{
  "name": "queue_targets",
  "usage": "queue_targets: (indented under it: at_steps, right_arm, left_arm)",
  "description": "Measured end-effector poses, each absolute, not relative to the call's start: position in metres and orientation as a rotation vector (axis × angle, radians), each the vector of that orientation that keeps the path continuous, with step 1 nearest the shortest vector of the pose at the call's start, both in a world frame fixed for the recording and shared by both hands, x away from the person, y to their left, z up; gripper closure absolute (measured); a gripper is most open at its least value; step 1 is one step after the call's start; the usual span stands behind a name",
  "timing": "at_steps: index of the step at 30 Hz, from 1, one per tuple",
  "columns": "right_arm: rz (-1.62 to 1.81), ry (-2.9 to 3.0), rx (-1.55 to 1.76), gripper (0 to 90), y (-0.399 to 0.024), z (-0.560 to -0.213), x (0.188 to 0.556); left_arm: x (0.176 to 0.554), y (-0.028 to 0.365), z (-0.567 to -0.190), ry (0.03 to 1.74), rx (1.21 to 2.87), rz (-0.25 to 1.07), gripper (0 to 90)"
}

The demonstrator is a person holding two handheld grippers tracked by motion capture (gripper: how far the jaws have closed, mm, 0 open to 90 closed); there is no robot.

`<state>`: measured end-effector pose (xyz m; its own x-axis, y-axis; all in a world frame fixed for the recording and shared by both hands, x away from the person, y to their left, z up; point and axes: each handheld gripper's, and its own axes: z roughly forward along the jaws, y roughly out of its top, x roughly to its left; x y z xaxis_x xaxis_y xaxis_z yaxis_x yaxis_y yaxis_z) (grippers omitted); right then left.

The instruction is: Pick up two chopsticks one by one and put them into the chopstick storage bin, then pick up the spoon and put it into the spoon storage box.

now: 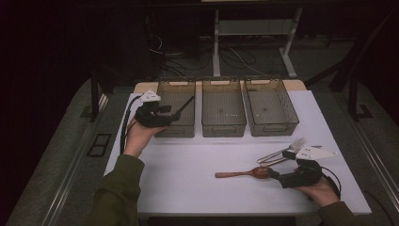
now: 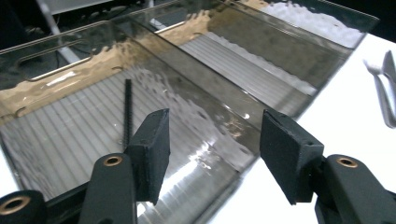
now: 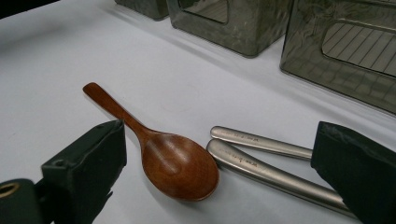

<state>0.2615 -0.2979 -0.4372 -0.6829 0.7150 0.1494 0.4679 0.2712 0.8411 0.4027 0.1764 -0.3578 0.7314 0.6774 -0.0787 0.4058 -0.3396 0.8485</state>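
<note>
White desk (image 1: 197, 169) carries three bins (image 1: 223, 107), wooden spoon (image 1: 244, 173); dim room. Left tool (image 2: 212, 158) and right tool (image 3: 219, 177) gape wide, empty.

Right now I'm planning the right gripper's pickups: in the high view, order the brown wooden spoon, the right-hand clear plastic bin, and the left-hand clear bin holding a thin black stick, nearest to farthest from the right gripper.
1. Brown wooden spoon: on the white table just left of the right gripper.
2. Right-hand clear plastic bin: beyond it, at the back.
3. Left-hand clear bin: far left, by the left gripper.
</note>
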Motion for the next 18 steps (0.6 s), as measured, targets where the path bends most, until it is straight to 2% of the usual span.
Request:
queue_targets:
  at_steps: [18]
  right_arm:
    - [1.374, 2.275, 1.084, 2.9, -0.297, -0.436, 0.261]
  left_arm:
    - [0.346, 0.166, -0.381, 0.746, 1.957, 0.311, 30.4]
